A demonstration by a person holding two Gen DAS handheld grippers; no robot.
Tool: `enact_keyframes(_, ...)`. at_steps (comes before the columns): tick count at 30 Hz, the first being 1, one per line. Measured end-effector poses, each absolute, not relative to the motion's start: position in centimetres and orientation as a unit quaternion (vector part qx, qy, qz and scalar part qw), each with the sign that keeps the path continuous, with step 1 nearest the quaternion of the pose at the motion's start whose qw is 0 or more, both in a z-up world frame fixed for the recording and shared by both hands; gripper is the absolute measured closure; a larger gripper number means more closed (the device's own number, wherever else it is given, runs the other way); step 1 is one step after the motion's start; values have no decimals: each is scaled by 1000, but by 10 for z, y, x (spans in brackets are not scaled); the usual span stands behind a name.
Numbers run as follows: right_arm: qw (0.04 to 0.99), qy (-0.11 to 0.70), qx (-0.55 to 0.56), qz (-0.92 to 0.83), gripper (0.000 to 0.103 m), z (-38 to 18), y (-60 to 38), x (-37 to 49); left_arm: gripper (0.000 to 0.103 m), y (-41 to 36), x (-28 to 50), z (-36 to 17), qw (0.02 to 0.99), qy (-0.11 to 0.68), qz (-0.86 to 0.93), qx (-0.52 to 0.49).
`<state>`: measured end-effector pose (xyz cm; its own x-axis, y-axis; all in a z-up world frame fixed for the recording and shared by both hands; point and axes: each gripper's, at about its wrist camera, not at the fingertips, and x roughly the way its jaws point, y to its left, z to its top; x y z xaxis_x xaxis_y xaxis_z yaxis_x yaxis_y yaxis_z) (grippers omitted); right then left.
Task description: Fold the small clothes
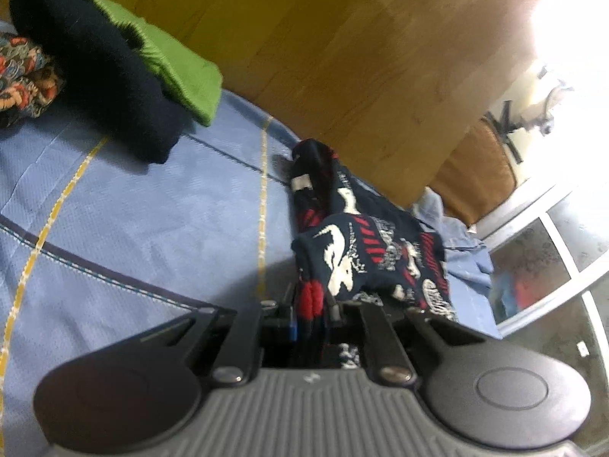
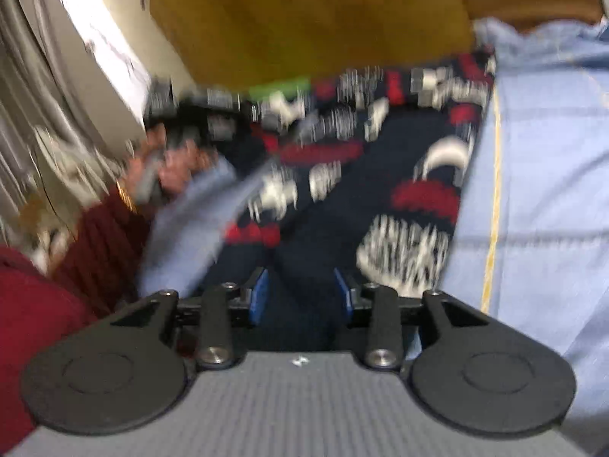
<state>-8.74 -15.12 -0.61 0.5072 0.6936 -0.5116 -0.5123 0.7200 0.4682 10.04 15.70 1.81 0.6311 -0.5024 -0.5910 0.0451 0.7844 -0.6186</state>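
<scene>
A small navy garment [image 1: 365, 251] with white and red prints lies bunched on the blue bedspread [image 1: 133, 228]. My left gripper [image 1: 312, 316] is shut on its near edge, with red-striped fabric pinched between the jaws. In the blurred right wrist view the same garment [image 2: 342, 175] spreads ahead. My right gripper [image 2: 302, 293] is shut on a navy fold of it, and the blue pads [image 2: 260, 297] press on either side of the cloth. The other hand and gripper [image 2: 171, 163] show blurred at the garment's far left end.
A folded dark navy item [image 1: 99, 64], a green cloth [image 1: 175, 61] and a floral cloth [image 1: 23, 76] lie at the far left of the bed. A wooden headboard [image 1: 342, 57] stands behind. A window [image 1: 552, 236] is at the right. A maroon sleeve [image 2: 45, 278] is at the left.
</scene>
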Motion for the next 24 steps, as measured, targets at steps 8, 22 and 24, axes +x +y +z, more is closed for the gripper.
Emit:
enact_keyframes(8,890,355,141,249,79,-49,-157,-45,93,130,86,51,856,381,-209,-280)
enact_keyframes(22,845,276,315,332,46,-46,-184,-29,55,6,53,80,813,414,-348,-216)
enact_keyframes(24,835,277,338,333,44,-51,-181,-21,55,3,56,61,811,445,-323,-199)
